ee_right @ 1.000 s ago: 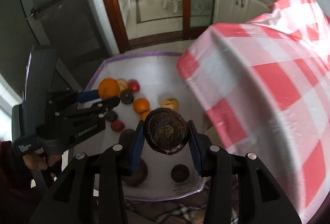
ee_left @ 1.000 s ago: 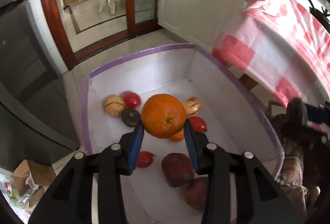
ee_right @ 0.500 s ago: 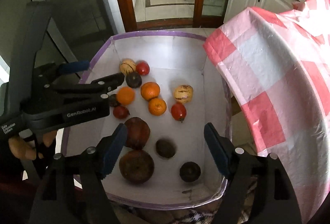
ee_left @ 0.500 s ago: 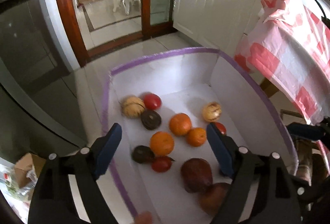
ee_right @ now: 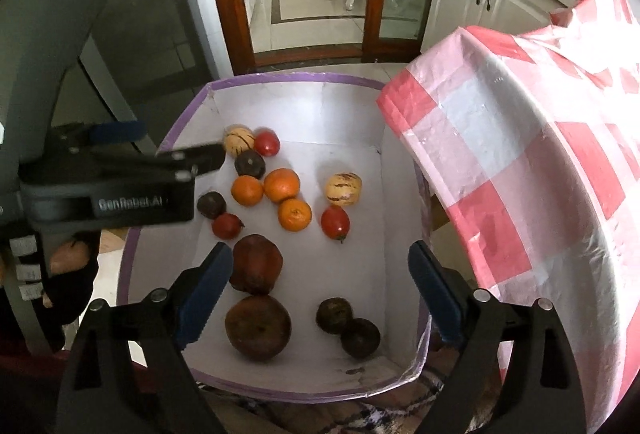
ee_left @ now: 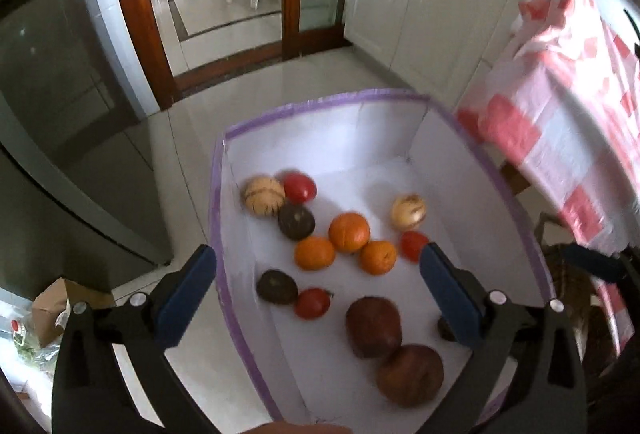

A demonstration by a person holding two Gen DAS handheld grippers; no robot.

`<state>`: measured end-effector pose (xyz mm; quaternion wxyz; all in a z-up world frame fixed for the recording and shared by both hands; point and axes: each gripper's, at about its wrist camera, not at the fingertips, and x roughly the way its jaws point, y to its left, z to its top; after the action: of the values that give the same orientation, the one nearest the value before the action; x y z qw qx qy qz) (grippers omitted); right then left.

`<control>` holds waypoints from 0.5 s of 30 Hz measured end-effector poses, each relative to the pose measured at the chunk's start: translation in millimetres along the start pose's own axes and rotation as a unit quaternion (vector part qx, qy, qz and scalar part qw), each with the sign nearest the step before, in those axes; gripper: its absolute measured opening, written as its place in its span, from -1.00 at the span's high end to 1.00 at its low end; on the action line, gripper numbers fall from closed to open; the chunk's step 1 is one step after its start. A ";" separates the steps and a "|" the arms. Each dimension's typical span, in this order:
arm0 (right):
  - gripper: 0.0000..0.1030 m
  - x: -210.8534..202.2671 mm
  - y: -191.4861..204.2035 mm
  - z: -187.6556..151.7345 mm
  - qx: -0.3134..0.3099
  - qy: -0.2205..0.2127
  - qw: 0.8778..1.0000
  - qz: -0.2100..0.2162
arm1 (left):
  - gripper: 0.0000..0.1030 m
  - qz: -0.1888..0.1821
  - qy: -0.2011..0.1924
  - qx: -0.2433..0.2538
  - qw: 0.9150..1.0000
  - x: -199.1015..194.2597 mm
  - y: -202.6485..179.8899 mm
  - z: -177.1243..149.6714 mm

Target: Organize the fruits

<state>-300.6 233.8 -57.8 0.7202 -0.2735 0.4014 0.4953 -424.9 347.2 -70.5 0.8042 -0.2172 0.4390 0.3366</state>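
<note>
Both sets of jaws are still spreading and already stand wide apart, with nothing between them. From my seat the left gripper (ee_left: 316,282) and the right gripper (ee_right: 320,286) both hang over a white box (ee_right: 352,122) with a purple rim, standing on the tiled floor (ee_left: 192,138). All the fruit lies loose on the box bottom.

Counting in the right view: three oranges (ee_right: 282,185) bunched near the middle, three red tomatoes (ee_right: 335,221), two pale striped melons (ee_right: 343,188), one by the far left corner and one toward the right wall, two big brown-red pomegranates (ee_right: 256,264) toward the near edge, and four small dark round fruits (ee_right: 334,315). Two of those dark ones sit touching at the near right corner.

My left view hides that near right pair almost wholly behind its own right finger; only a dark sliver shows there. It does show a cardboard carton (ee_left: 52,310) on the floor left of the box, which the right view lacks.

Only the right view shows the left gripper from the side, with a hand (ee_right: 68,258) under it, and the lettering "GenRobot.AI" on its body. A red and white checked cloth (ee_right: 520,174) hangs just beside the box's right wall in both views.
</note>
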 end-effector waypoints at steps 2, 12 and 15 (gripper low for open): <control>-0.69 3.4 -2.4 -0.6 0.006 0.007 1.000 -0.002 | -0.97 0.010 0.014 0.005 1.000 5.1 -2.9 -4.4; -0.69 16.7 -3.6 -5.2 0.011 0.035 0.999 -0.008 | -0.97 -0.002 0.047 0.010 0.999 20.0 -10.8 -15.3; -0.69 17.7 -3.0 -6.5 0.011 0.039 0.999 -0.008 | -0.97 -0.002 0.049 0.009 0.999 23.1 -11.3 -17.0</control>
<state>-296.5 236.3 -76.2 0.7113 -0.2880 0.4320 0.4738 -417.2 336.6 -98.4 0.7844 -0.2270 0.4807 0.3196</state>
